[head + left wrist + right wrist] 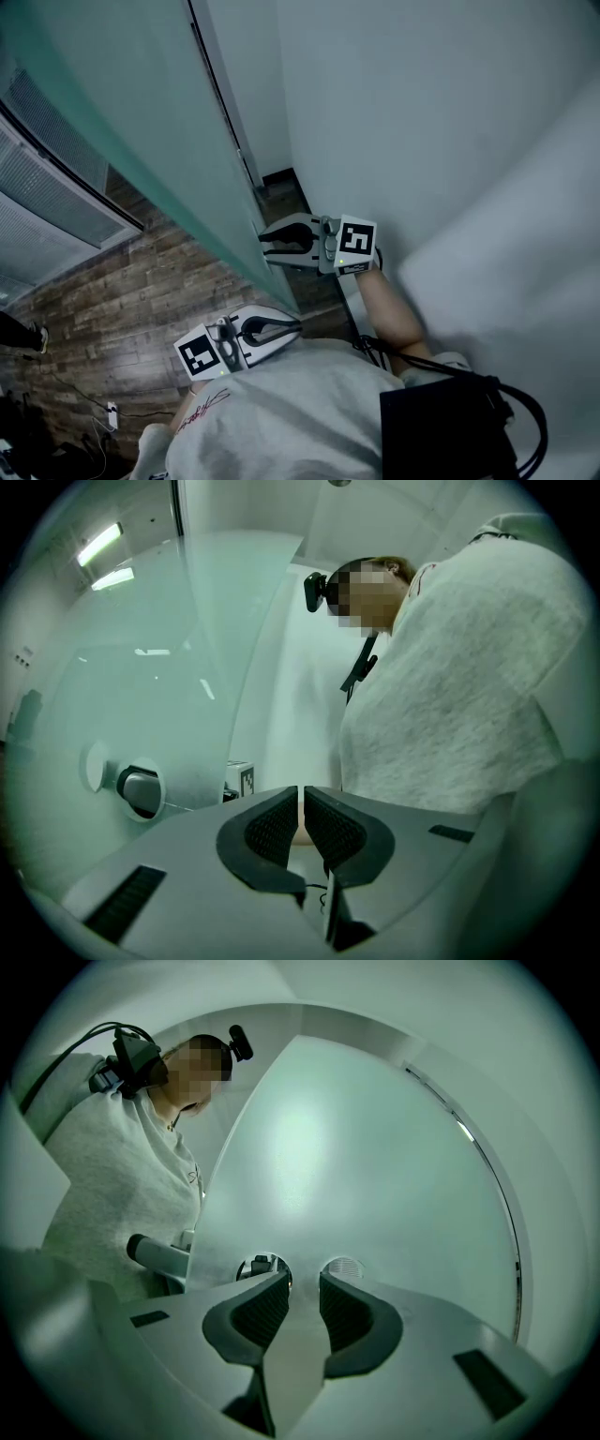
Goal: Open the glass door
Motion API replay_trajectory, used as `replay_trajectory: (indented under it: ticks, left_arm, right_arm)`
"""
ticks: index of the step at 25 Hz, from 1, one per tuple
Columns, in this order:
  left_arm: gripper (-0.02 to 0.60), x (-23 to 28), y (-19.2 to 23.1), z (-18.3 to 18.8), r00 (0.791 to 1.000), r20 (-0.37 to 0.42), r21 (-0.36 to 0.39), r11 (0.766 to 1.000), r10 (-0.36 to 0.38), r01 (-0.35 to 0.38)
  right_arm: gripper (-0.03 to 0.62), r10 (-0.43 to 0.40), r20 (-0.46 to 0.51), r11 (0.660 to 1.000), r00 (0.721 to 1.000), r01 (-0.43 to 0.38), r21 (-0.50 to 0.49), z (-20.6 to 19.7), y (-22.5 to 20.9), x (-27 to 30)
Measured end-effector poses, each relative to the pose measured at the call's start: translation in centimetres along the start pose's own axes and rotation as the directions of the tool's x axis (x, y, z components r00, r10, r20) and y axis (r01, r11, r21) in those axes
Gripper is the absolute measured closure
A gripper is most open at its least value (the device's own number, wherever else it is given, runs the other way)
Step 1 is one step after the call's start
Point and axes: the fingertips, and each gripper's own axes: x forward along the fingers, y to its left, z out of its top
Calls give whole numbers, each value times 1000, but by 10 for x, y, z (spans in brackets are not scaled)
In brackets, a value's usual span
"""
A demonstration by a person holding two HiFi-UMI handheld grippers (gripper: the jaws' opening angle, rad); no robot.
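The frosted glass door point(159, 122) runs diagonally through the head view, and its free edge ends between my two grippers. My right gripper point(263, 244) points at the door near that edge. Its jaws stand apart, and only the pale glass point(375, 1166) shows between them point(305, 1283). Two round handle mounts point(344, 1267) sit just past its fingertips, and a grey handle bar point(159, 1255) sticks out at the left. My left gripper point(298, 324) hangs below the door's edge, shut and empty point(302, 808). The handle's end point(141, 791) lies to its left.
A white wall point(422, 112) closes the right side. Dark wood-plank floor point(141, 291) lies beyond the glass, with a louvred grille point(47, 187) at the far left. The person's grey-clad torso point(469, 686) fills the right of the left gripper view. Cables point(506, 403) hang at their side.
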Motion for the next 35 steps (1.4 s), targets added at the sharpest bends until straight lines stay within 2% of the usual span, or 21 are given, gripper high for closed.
replay_trajectory:
  ticks: [5, 11, 13, 17, 24, 27, 29, 35]
  left_arm:
    - [546, -2, 3, -2, 1000, 18, -30, 1000, -2, 3]
    - [546, -1, 3, -3, 1000, 8, -23, 999, -27, 27]
    - [546, 2, 6, -5, 999, 13, -41, 999, -34, 35]
    - [546, 10, 10, -1, 1000, 4, -40, 999, -27, 27]
    - [546, 9, 4, 2, 995, -3, -42, 994, -100, 100]
    - [546, 1, 5, -4, 992, 3, -49, 991, -125, 125]
    - [546, -7, 2, -2, 990, 6, -59, 989, -138, 138]
    - [546, -44, -5, 17, 991, 56, -98, 988, -118, 123]
  right_arm:
    - [488, -40, -3, 999, 999, 40, -4, -1, -2, -10]
    - [488, -97, -11, 995, 995, 96, -18, 2, -3, -19]
    - [488, -112, -10, 993, 994, 112, -21, -1, -5, -21]
    - [490, -140, -22, 990, 990, 139, -35, 3, -4, -24]
    - [489, -242, -71, 964, 968, 232, -130, 11, -1, -24]
    - [490, -320, -91, 939, 943, 304, -161, 4, -6, -35]
    - [496, -399, -98, 909, 912, 379, -174, 7, -8, -46]
    - [545, -569, -15, 816, 822, 563, -134, 27, 22, -60]
